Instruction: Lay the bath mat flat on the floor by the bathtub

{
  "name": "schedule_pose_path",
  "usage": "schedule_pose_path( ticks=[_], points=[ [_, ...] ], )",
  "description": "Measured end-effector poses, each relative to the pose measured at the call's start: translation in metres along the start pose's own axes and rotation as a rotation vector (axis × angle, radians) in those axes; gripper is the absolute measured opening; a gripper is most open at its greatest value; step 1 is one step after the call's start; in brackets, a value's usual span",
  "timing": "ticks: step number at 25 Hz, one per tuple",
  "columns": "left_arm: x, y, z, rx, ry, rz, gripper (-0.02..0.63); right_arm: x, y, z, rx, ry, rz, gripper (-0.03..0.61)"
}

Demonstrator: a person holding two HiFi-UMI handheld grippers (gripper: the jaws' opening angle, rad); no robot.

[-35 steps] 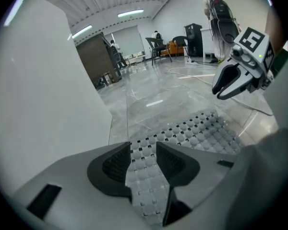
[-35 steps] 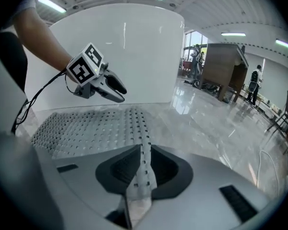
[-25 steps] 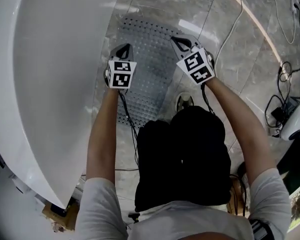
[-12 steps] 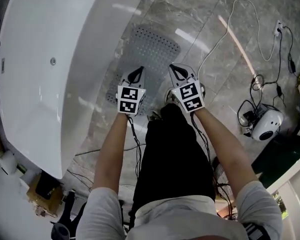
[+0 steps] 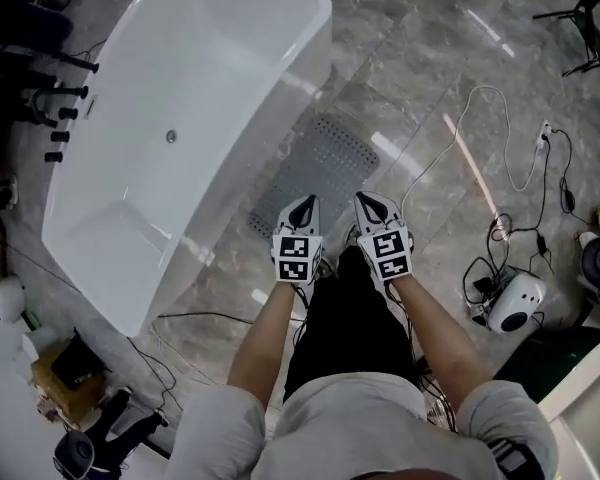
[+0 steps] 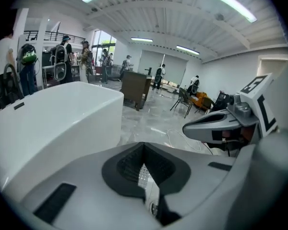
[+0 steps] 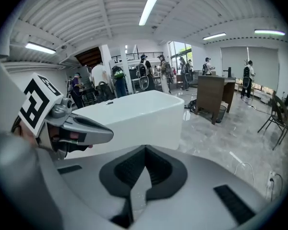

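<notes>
The grey perforated bath mat point(image 5: 320, 173) lies flat on the marble floor, along the outer wall of the white bathtub point(image 5: 250, 148). My left gripper point(image 5: 304, 202) and right gripper point(image 5: 367, 199) are held side by side in front of the person's body, above the mat's near end and apart from it. Both are shut with nothing between the jaws. In the left gripper view the left gripper point(image 6: 143, 145) has its jaws together, with the tub point(image 6: 53, 114) at left. The right gripper view shows the right gripper point(image 7: 145, 150) likewise shut and the tub point(image 7: 134, 111) ahead.
White and black cables point(image 5: 480, 118) trail over the floor at right, near a white device point(image 5: 510, 303). Black tap fittings point(image 5: 60, 88) stand left of the tub. A box point(image 5: 65, 368) and gear sit at lower left. People stand far off in the gripper views.
The head camera has risen and pulled back, so the whole tub now shows. Both grippers came up off the mat toward the body; the mat stayed flat on the floor.
</notes>
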State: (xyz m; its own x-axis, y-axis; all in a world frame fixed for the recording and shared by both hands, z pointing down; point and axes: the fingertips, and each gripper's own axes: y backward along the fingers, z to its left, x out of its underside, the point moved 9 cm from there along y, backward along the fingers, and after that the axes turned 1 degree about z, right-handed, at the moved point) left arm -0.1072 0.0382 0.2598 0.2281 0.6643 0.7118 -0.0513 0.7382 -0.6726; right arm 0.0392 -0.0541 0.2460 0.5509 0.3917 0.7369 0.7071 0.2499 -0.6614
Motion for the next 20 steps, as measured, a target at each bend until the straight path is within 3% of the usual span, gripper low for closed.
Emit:
schedule_pose_path(
  ticks=[4, 9, 15, 20],
  points=[
    [-0.012, 0.066, -0.006, -0.024, 0.021, -0.051, 0.011, -0.026, 0.044, 0.040, -0.024, 0.065, -0.032, 0.006],
    [-0.010, 0.141, -0.008, -0.117, 0.090, -0.125, 0.011, -0.047, 0.084, 0.088, -0.060, 0.126, -0.065, 0.006],
    [-0.002, 0.197, -0.031, -0.121, 0.100, -0.165, 0.011, -0.062, 0.122, 0.133, -0.068, 0.155, -0.095, 0.006],
    [-0.008, 0.249, -0.033, -0.171, 0.109, -0.243, 0.011, -0.083, 0.145, 0.175, -0.104, 0.207, -0.149, 0.006]
  ],
)
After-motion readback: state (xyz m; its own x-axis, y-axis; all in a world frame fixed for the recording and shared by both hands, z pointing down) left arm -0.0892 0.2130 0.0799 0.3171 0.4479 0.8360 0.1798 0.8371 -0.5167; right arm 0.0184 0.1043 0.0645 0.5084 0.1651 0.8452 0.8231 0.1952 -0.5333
